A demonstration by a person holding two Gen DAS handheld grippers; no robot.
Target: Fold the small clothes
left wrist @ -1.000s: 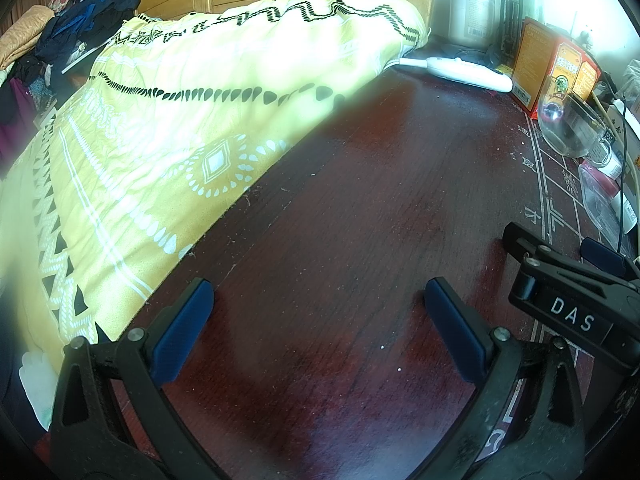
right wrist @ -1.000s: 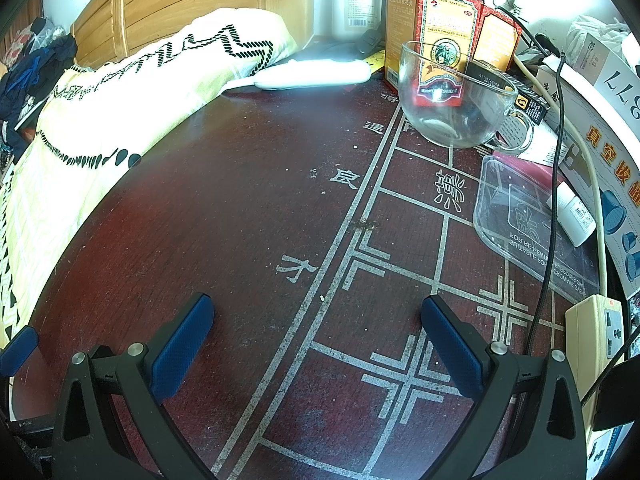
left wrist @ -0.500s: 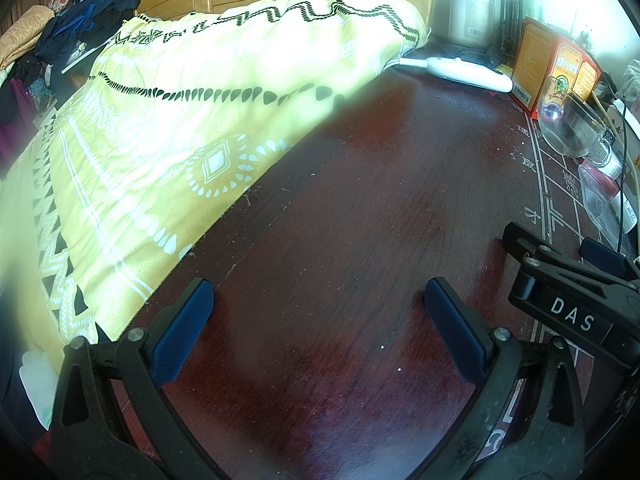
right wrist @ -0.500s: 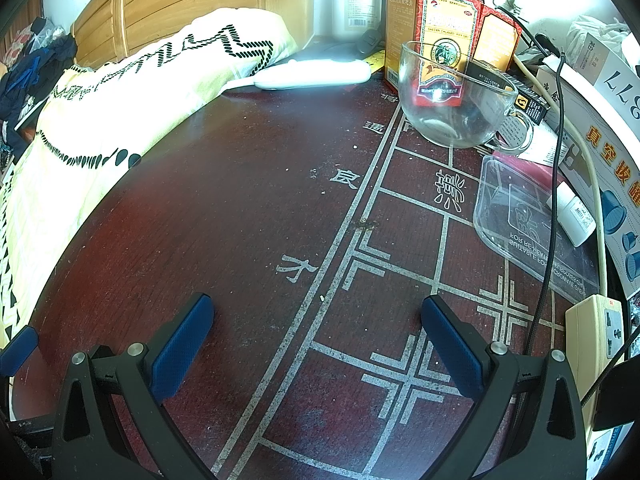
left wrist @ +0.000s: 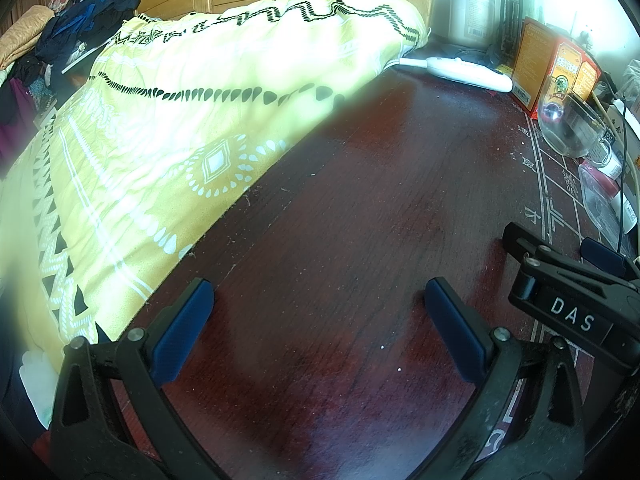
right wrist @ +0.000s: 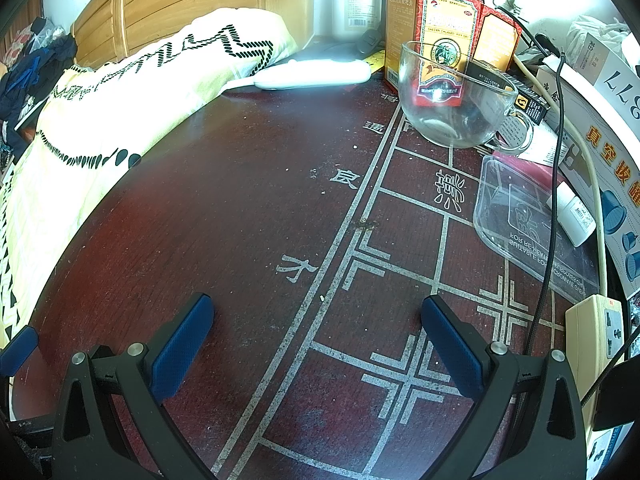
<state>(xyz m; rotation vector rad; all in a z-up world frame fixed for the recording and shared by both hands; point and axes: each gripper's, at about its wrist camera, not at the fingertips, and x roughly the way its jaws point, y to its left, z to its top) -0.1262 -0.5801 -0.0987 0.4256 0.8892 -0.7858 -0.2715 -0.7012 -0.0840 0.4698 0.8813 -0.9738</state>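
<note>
Both grippers rest low over a dark red wooden table (left wrist: 340,208) with a chessboard pattern painted on its right part (right wrist: 400,280). My left gripper (left wrist: 320,320) is open, with nothing between its blue pads. My right gripper (right wrist: 316,328) is open too and holds nothing. In the left wrist view the right gripper's black body (left wrist: 568,300) shows at the right edge. No small garment lies on the table. A pile of dark clothes (left wrist: 80,20) sits far back at the left, beyond the bed.
A yellow patterned quilt (left wrist: 160,140) covers the bed along the table's left edge. At the table's back and right stand a white handheld device (right wrist: 316,74), red boxes (right wrist: 444,40), a glass cup (right wrist: 460,100), a clear plastic lid (right wrist: 528,224) and a power strip (right wrist: 600,340) with cables.
</note>
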